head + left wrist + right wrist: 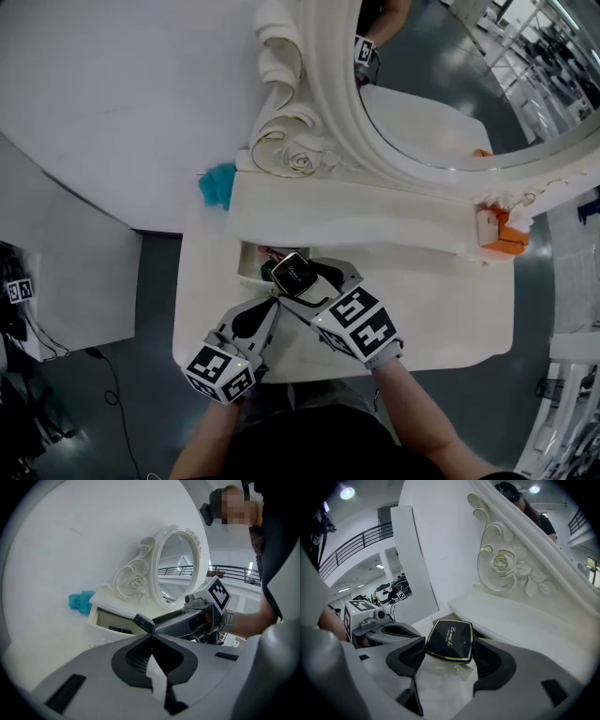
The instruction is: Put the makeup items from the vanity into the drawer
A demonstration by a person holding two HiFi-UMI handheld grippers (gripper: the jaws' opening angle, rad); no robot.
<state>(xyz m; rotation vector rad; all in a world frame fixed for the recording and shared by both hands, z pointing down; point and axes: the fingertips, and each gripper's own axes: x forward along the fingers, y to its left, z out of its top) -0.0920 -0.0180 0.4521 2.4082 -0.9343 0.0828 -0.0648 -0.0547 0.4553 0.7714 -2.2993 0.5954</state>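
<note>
Clutter at the far left is limited to one teal object (217,185), set against the wall beside the vanity's raised shelf (375,217) and well clear of the work. Next to the right, the drawer (244,272) is seen pulled out from under that shelf, open, with a dark item (119,630) already lying inside. The left gripper (272,302) is held low in front of the drawer with its jaws pressed together on nothing, its tips just beside the other tool; whether the two touch cannot be told. The black compact (450,641) is clamped by its two side edges between the jaws of the right gripper (295,277), lid up and tilted, its far edge pointed at the drawer mouth. The turning relation is judged to be this: the drawer lies directly ahead of the compact and slightly to its left, so the right gripper is the nearer one and only a short push forward and down is called for before the jaws are opened. The compact is close to square, so its axis matters little; the shelf lip over the drawer is the edge to be cleared, and the left gripper crowds the near side. Further right, the vanity top (441,309) is left bare below the ornate mirror (441,84), giving room for withdrawal, and an orange item (511,234) is seen at the shelf's right end, well apart.
</note>
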